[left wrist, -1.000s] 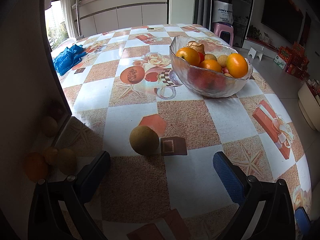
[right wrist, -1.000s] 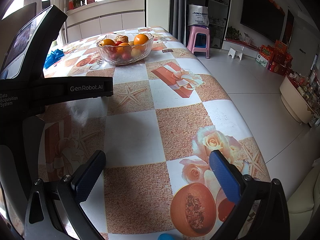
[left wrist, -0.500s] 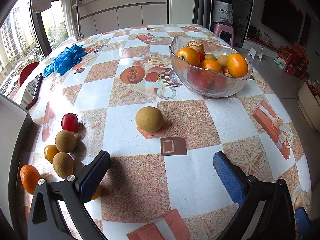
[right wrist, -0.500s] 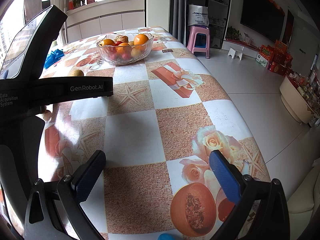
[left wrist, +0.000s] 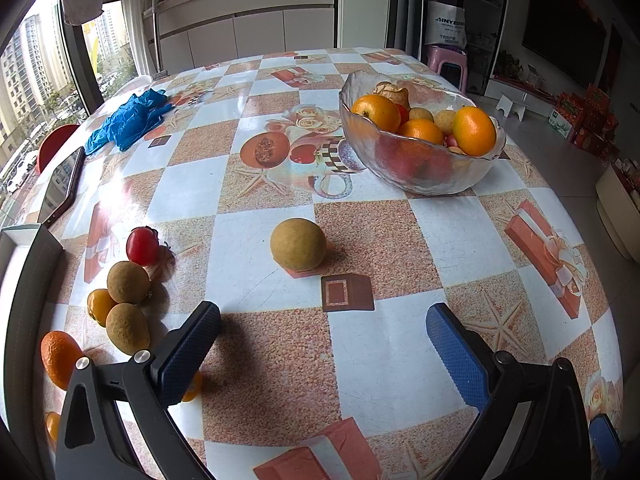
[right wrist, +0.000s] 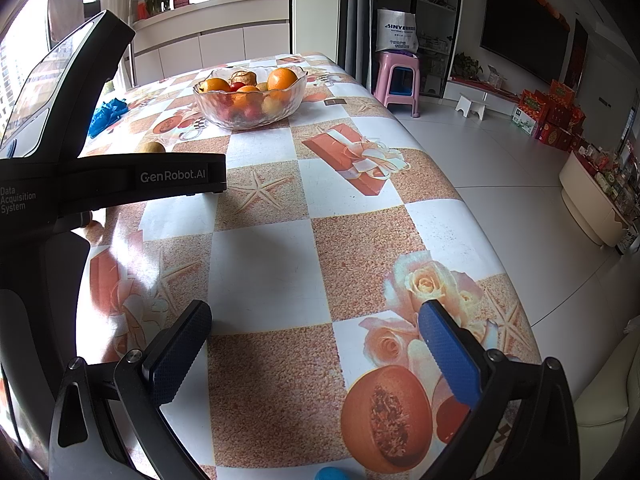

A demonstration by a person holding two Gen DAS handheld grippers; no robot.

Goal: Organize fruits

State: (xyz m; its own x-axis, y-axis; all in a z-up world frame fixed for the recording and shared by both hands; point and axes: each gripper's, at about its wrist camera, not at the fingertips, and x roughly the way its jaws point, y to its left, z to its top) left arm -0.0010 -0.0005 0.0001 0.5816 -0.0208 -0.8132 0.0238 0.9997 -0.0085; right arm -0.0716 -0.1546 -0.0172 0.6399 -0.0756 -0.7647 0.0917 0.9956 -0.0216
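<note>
We hold left gripper (left wrist: 320, 328) jaws apart, empty | right gripper (right wrist: 316, 340) apart, empty | brown fruit (left wrist: 298, 244) mid-table, clear around | bowl (left wrist: 420, 172) toward far right edge | loose fruits (left wrist: 128, 284) at left edge

Counter (left wrist: 256, 364): glossy wipe-clean printed covering, glare at frame left. Bowl (left wrist: 420, 168): clear textured glass. Round brown fruit (left wrist: 298, 243), frame centre: matt, dull skin. Oranges (left wrist: 474, 131): shiny, dimpled peel. Left tongs (left wrist: 323, 342): matt black plastic, blue knurled pads (left wrist: 456, 354). Blue sheet (left wrist: 128, 118), upper left: crumpled, thin.
</note>
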